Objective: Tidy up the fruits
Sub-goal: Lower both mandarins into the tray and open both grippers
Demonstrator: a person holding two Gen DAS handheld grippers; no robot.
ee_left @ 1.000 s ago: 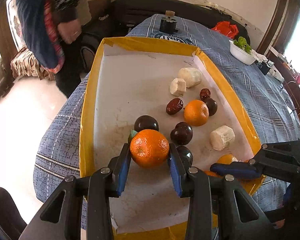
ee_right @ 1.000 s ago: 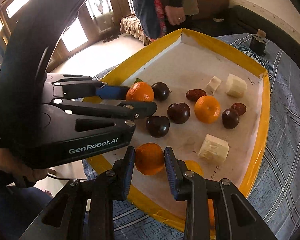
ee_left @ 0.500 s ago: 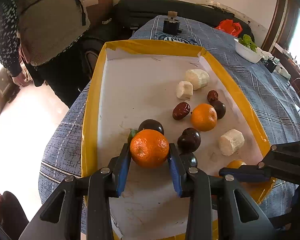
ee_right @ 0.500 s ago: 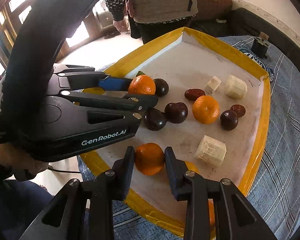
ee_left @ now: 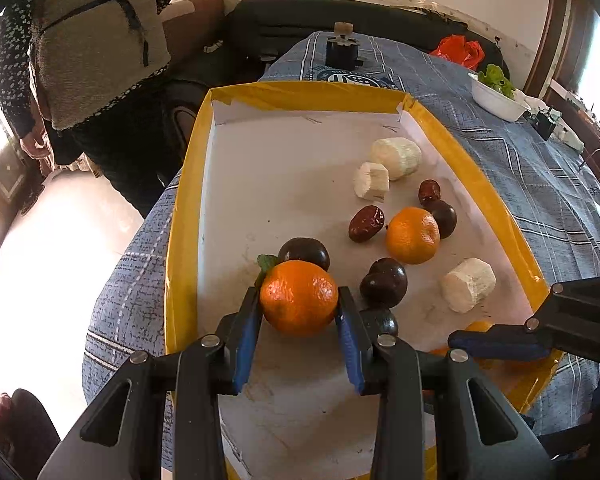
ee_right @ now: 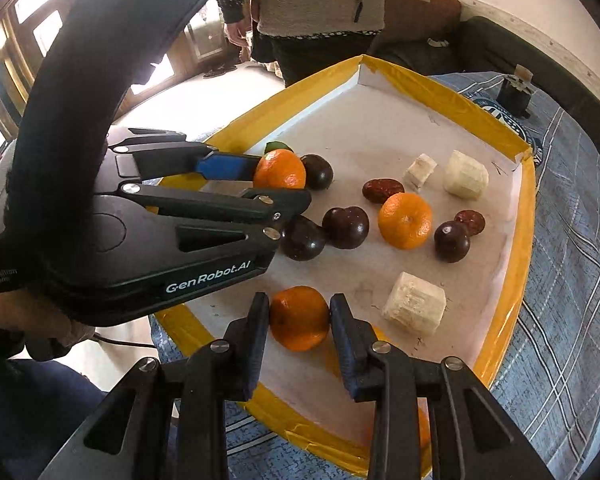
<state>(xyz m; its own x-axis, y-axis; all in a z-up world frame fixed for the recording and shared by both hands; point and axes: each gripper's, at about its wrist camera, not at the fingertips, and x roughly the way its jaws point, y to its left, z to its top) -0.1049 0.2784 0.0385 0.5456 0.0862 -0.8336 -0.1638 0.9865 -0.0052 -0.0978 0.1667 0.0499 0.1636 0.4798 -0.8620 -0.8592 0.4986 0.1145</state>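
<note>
1. Underneath both claws, the table (ee_left: 548, 184) carries a blue plaid cloth and a yellow-rimmed tray (ee_left: 184, 216) with a white floor.
2. Left claw (ee_left: 298, 312) is clenched on a tangerine (ee_left: 298, 303), blue pads pressed to both its sides; a dark plum (ee_left: 304, 251) sits just beyond its tips, two more plums just to its right.
3. Right claw (ee_right: 299, 320) is clenched on a second tangerine (ee_right: 299, 317) near the tray's closest rim; a banana chunk (ee_right: 415, 309) lies just right of it.
4. Farther ahead of the right claw rest a third tangerine (ee_right: 405, 221), red dates (ee_right: 382, 190) and two more banana pieces.
</note>
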